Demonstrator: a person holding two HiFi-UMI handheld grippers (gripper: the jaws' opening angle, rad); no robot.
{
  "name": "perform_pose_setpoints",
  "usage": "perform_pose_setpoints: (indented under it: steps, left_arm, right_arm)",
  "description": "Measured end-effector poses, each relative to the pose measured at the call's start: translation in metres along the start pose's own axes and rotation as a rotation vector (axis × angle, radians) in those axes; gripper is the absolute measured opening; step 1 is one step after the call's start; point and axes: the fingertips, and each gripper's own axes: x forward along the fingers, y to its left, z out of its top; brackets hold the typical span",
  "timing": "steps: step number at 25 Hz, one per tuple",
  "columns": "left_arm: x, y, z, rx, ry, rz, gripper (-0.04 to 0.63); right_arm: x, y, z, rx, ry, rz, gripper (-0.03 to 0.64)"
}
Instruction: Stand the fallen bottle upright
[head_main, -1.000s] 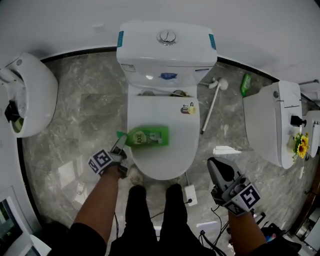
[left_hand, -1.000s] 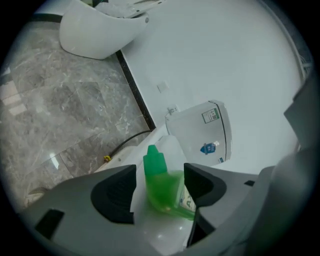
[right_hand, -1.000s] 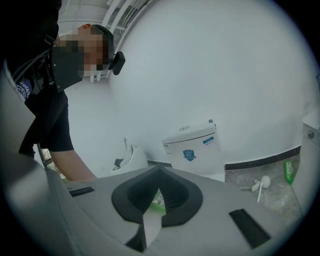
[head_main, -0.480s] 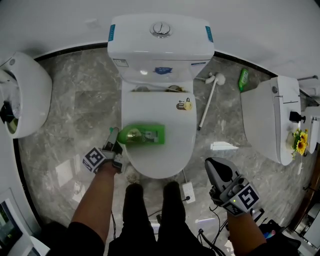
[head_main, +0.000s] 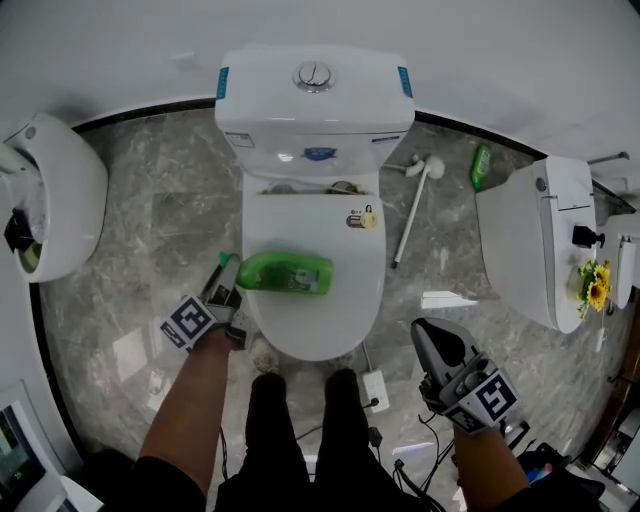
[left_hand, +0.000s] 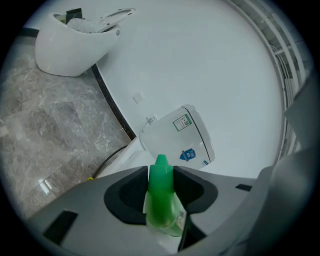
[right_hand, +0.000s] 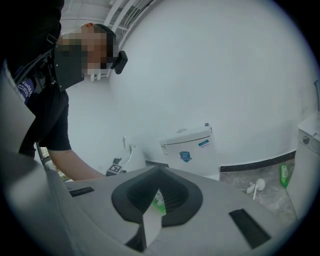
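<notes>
Left gripper (head_main: 229, 272) is on the cap end of the translucent green plastic bottle (head_main: 287, 272), centre-left of the head view. The bottle lies on its side across the closed white toilet lid (head_main: 330, 325), cap toward frame left and past the lid's edge. I think that overhang is why I took it there: the narrow neck is the only part the pads can span, and it gives a lever to swing the body up.

The jaws have just been closing. In the left gripper view both dark pads (left_hand: 131, 192) press the green cap (left_hand: 161, 180) from either side, about half spread, clenched on it. I can't tell whether the cap end is off the lid yet.

Right gripper (head_main: 433, 335) sits lower right, well clear of the toilet, parked because this is a one-hand job. Its own view shows the tips together with nothing in them.

Next, I judge: pivot the base down onto the lid. The risk is it sliding on the glossy surface.
</notes>
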Motion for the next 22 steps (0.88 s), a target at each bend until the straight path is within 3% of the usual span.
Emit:
perform_pose_setpoints:
  steps: [5, 8, 14, 22]
  left_arm:
    - [-0.001, -0.029, 0.007, 0.102, 0.018, -0.005, 0.186]
    - [-0.004, -0.052, 0.011, 0.21, 0.035, -0.01, 0.187]
    - [0.0, -0.104, 0.012, 0.517, 0.079, -0.055, 0.186]
    - [0.005, -0.175, -0.023, 0.977, 0.18, -0.154, 0.186]
  right_arm:
    - [-0.009, 0.0, 0.013, -0.025, -0.009, -0.001, 0.003]
    - [-0.015, 0.001, 0.018, -0.025, -0.01, -0.002, 0.003]
    - [-0.019, 0.001, 0.025, -0.031, -0.029, 0.001, 0.003]
    - [-0.021, 0.009, 0.03, -0.024, -0.024, 0.021, 0.003]
